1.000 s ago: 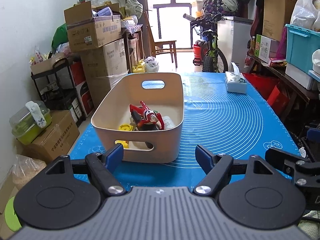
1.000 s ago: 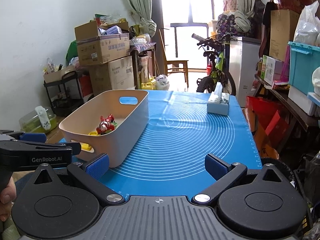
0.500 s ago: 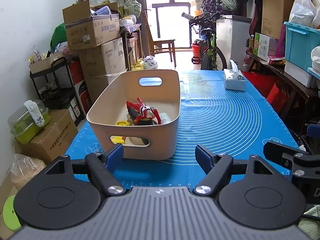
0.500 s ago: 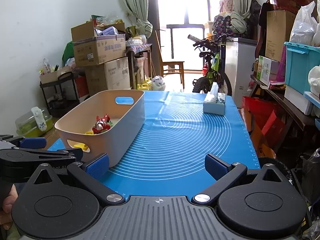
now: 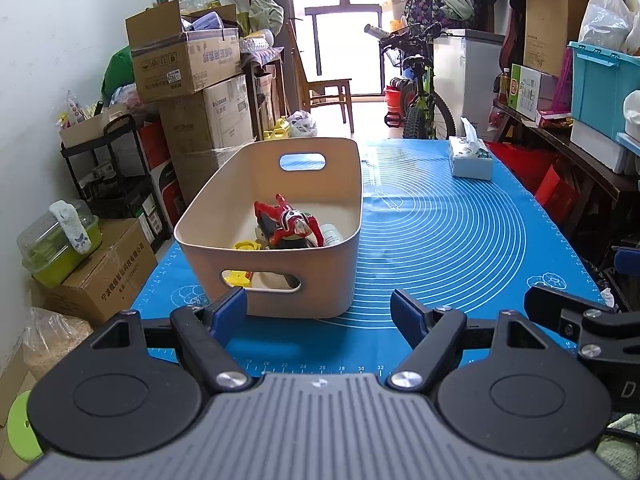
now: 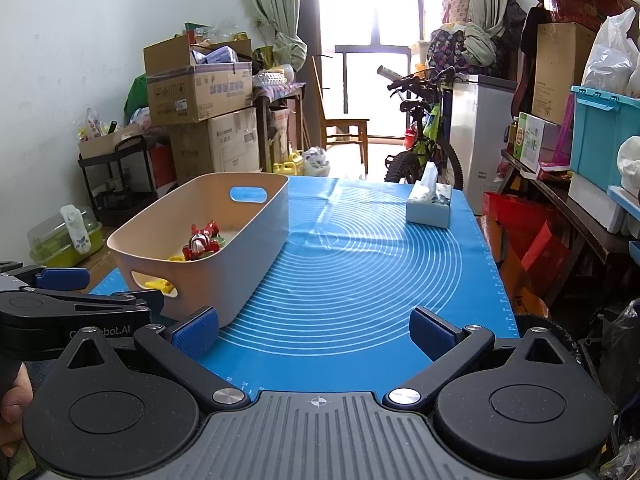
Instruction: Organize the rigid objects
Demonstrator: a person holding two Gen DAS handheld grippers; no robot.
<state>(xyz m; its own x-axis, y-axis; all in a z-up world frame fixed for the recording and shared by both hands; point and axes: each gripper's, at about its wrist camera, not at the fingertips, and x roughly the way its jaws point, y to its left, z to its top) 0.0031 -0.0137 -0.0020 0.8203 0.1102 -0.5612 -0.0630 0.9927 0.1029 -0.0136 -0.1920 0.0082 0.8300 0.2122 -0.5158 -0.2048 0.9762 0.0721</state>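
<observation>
Nearest to us, our left gripper hangs over the near edge of the blue mat with its blue-padded jaws spread wide and nothing between them; its left pad sits just in front of the basket's near wall, apart from it. Our right gripper is held the same way, jaws wide and empty above the mat's ruled border, and part of it shows at the right edge of the left wrist view. In the right wrist view we see the left gripper's body at the lower left, with a fingertip of the hand that carries it. Just beyond the left gripper stands the beige basket, upright on the left part of the mat, a handle slot cut in each end wall. Inside it lie the sorted things: a red toy figure on top near the middle, a yellow piece to its left that also shows through the near slot, and a white object at its right; we cannot tell what the white one is. The mat's ringed centre is bare. Toward its far right corner sits a tissue box, well apart from the basket. Past the table we see stacked cardboard boxes on the left, a wooden chair by the bright window, and a bicycle.
</observation>
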